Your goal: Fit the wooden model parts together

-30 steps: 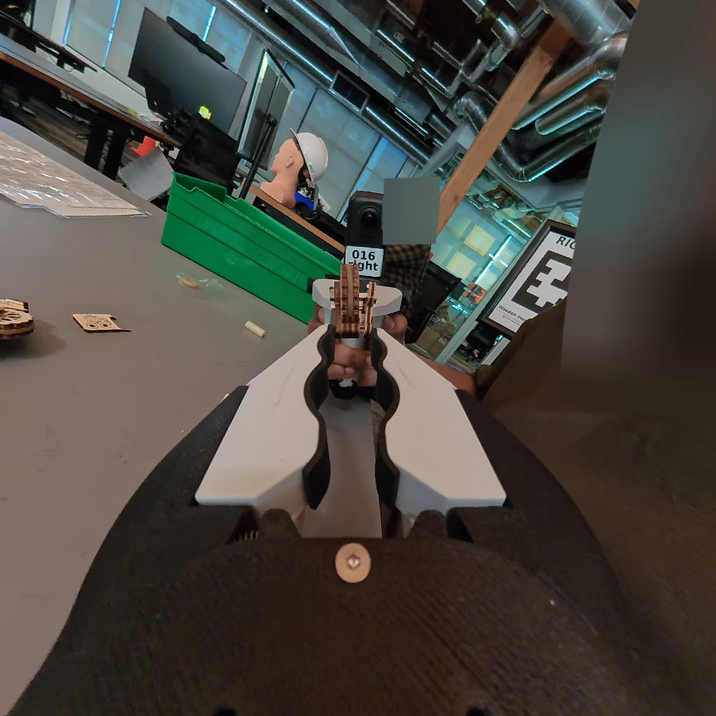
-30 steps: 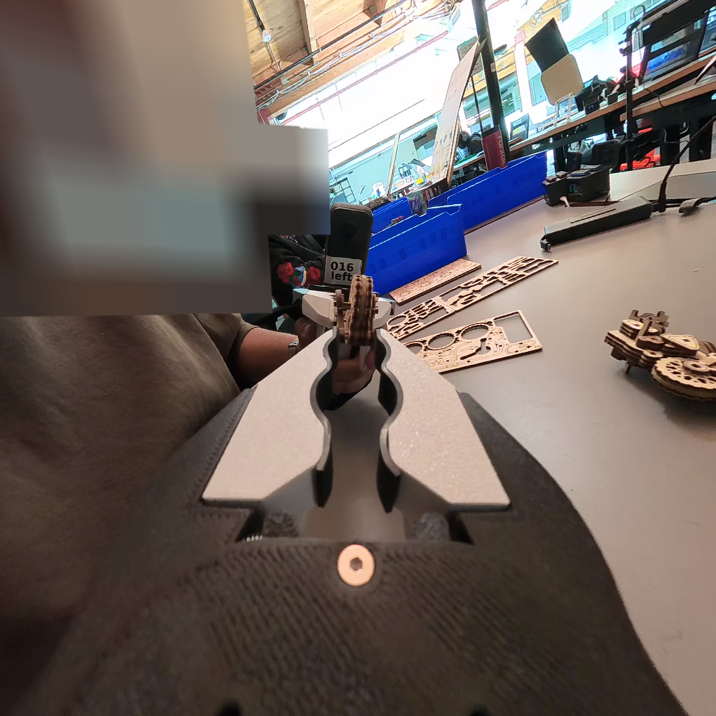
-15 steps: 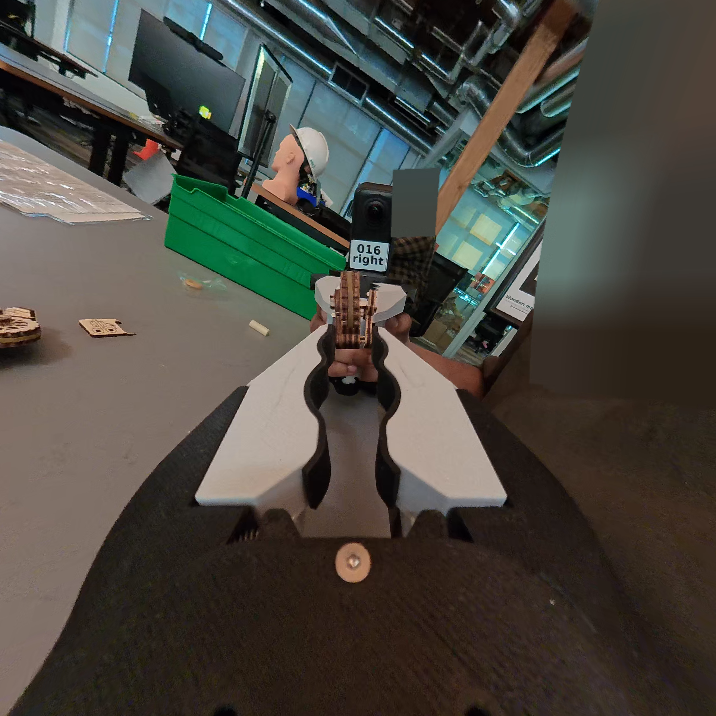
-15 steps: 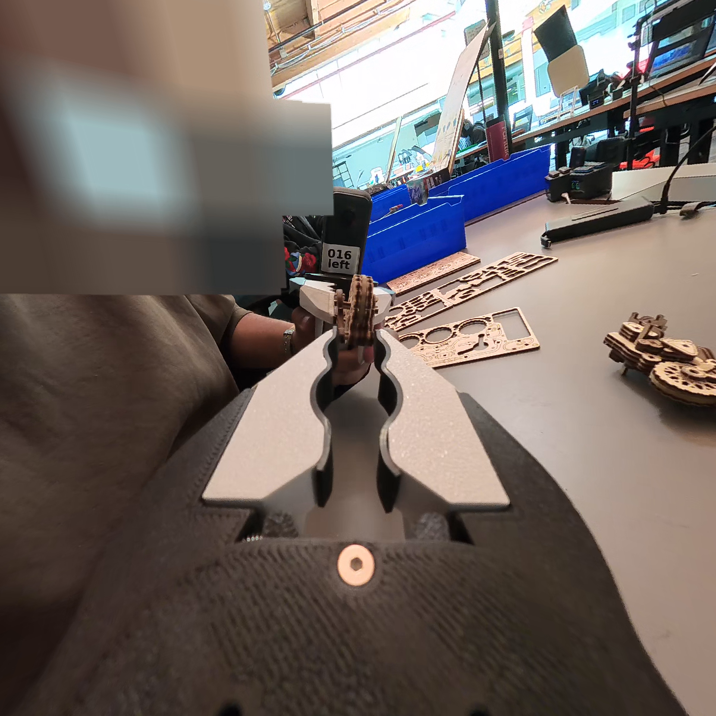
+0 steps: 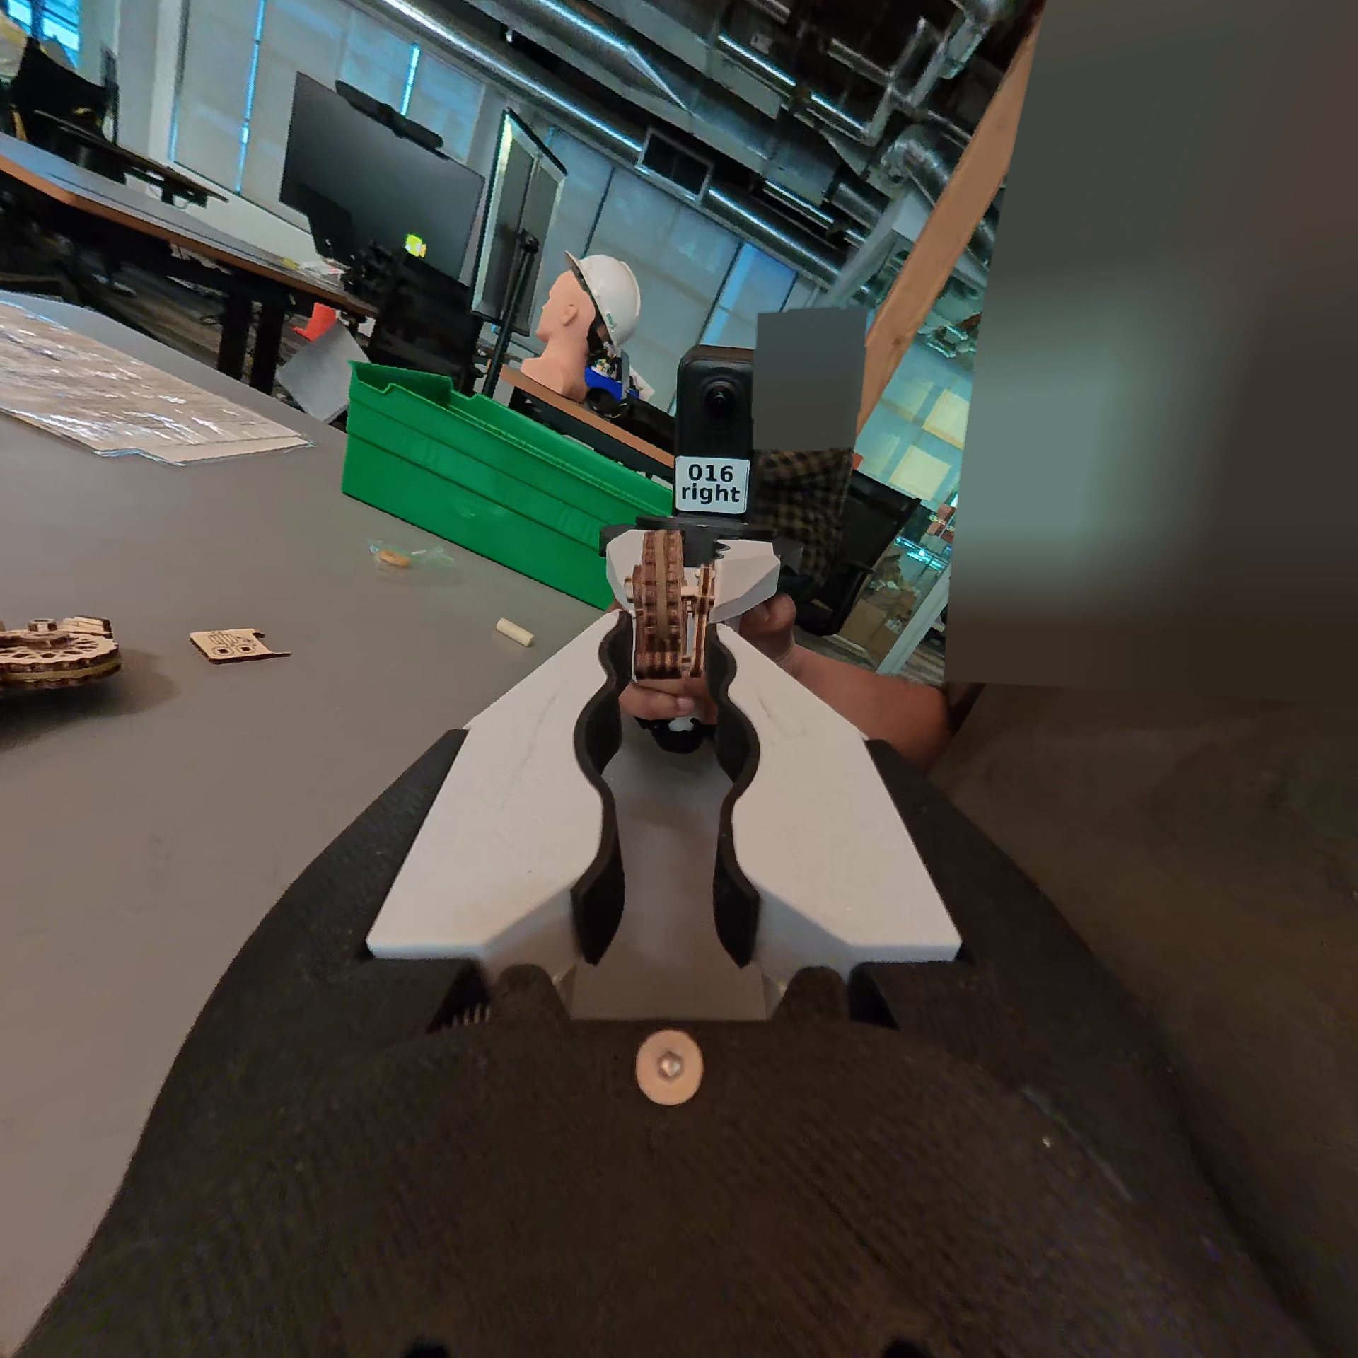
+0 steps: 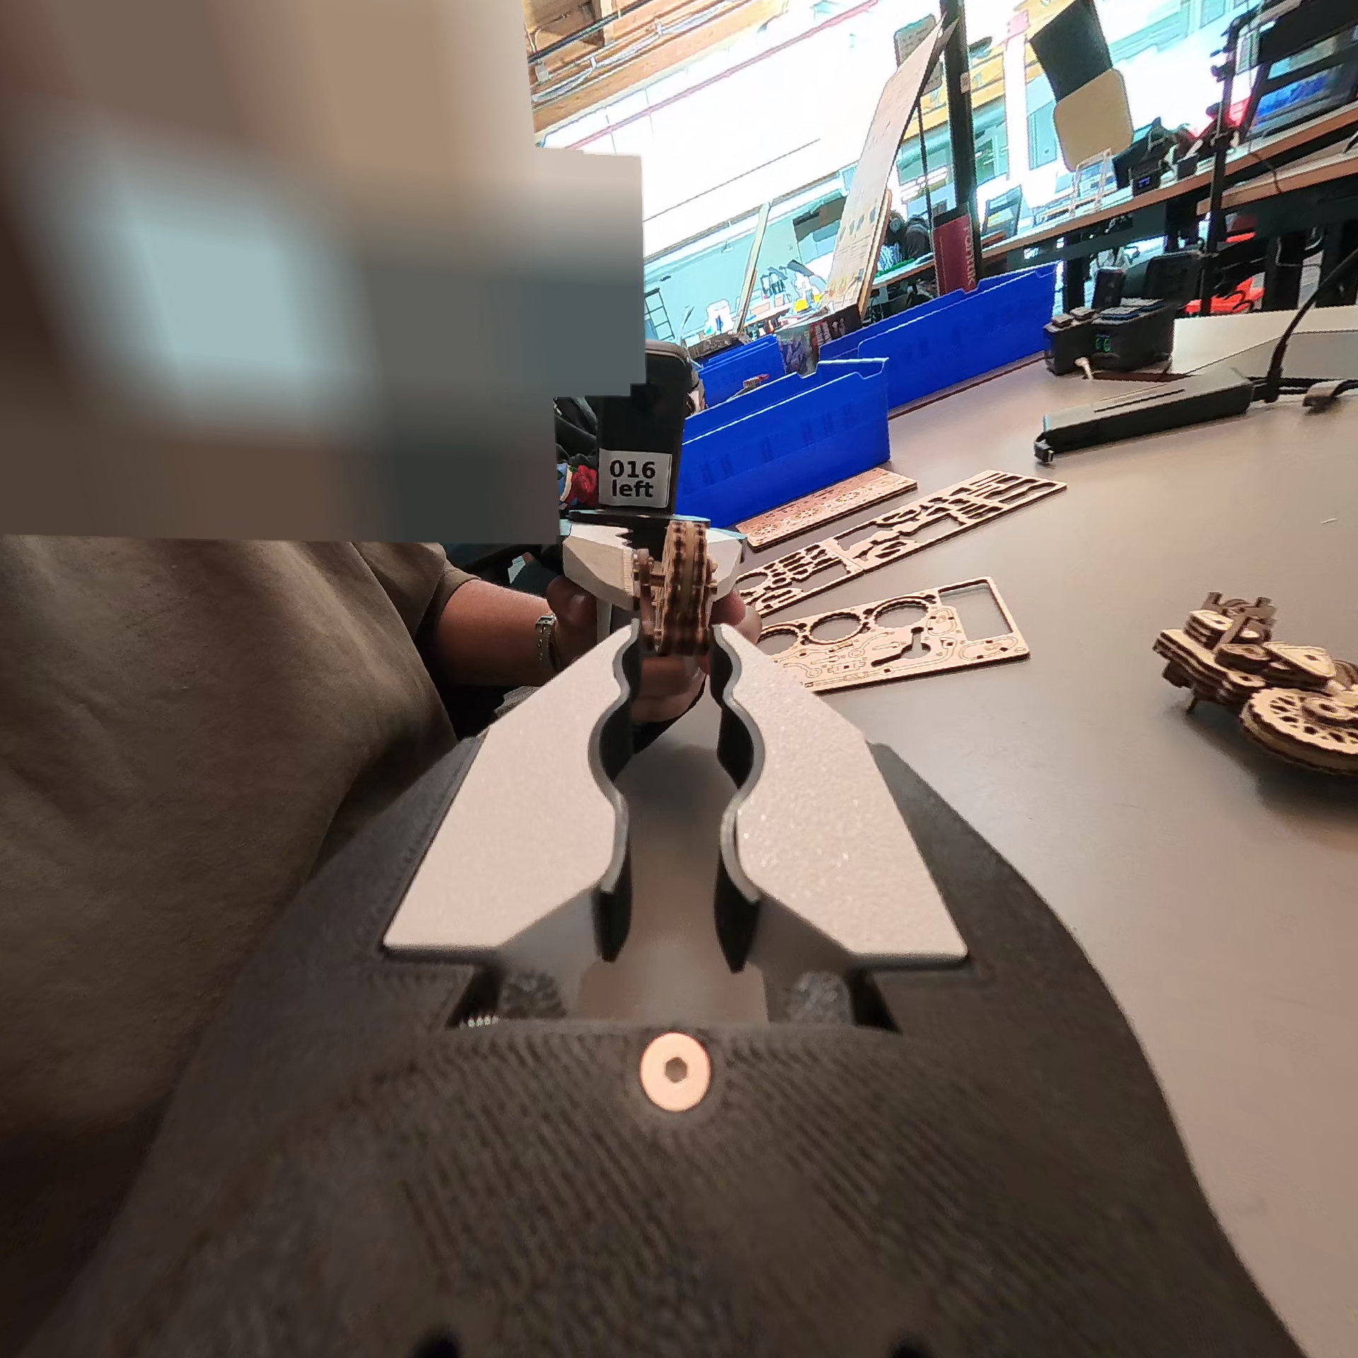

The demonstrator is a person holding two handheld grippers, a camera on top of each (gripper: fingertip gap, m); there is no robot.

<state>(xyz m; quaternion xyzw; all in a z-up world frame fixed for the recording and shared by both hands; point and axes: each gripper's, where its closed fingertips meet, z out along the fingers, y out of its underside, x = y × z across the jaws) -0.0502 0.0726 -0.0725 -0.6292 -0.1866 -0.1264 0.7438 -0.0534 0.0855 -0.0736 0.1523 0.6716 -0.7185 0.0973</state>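
A small wooden gear sub-assembly is held in the air between both grippers, which face each other tip to tip. My left gripper is shut on its near end. The right gripper's white fingers grip it from the far side. In the right wrist view the same sub-assembly sits between my right gripper's tips, with the left gripper's fingers behind it. A hand behind each gripper is partly hidden.
On the grey table lie a green bin, a partly built wooden model, a small flat wooden piece and a white peg. The right view shows blue bins, punched wooden sheets and the model. The person's torso is close. The grippers are tip to tip, or close to it.
Both grippers have stayed shut on the sub-assembly. The pair has drifted and tilted slightly, so the background has shifted a little in both views.
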